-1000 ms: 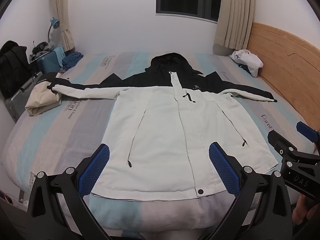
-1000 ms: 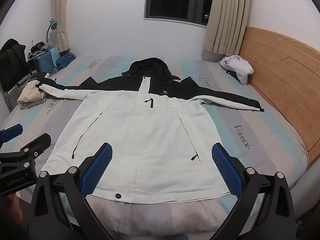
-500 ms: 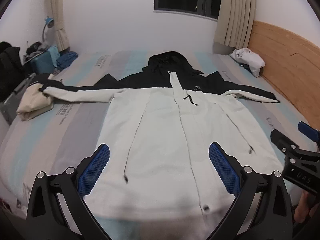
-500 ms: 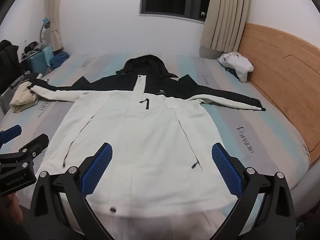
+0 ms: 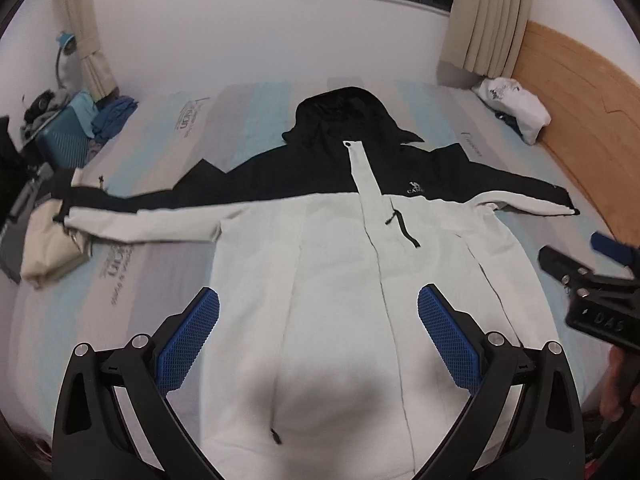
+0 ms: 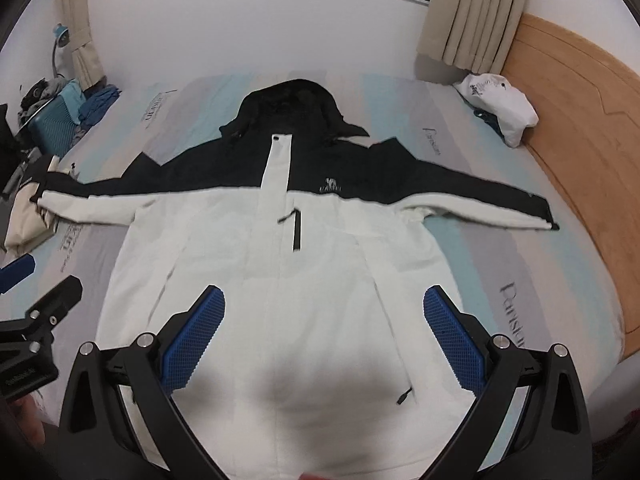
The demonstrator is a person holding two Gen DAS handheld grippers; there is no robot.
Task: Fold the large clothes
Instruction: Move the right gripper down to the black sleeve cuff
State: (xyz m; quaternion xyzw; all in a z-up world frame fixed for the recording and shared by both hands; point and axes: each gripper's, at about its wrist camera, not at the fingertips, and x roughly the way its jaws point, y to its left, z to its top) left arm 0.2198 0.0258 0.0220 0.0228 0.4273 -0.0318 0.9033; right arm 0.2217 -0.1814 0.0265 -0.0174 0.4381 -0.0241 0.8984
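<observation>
Left gripper (image 5: 318, 332) jaws wide, holding nothing, right gripper (image 6: 324, 334) jaws wide, likewise unladen, both above the lower part of the white-and-black jacket (image 5: 340, 264) spread flat on the bed (image 6: 500, 264), sheet lettering "Parisian" (image 6: 512, 316), chest logo blurred, headboard (image 6: 580, 152) beyond.

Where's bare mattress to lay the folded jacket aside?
Bare mattress lies between the jacket body and the headboard, below the sleeve. The opposite edge is crowded: beige garment, suitcase. White bundle fills the headboard corner.
</observation>
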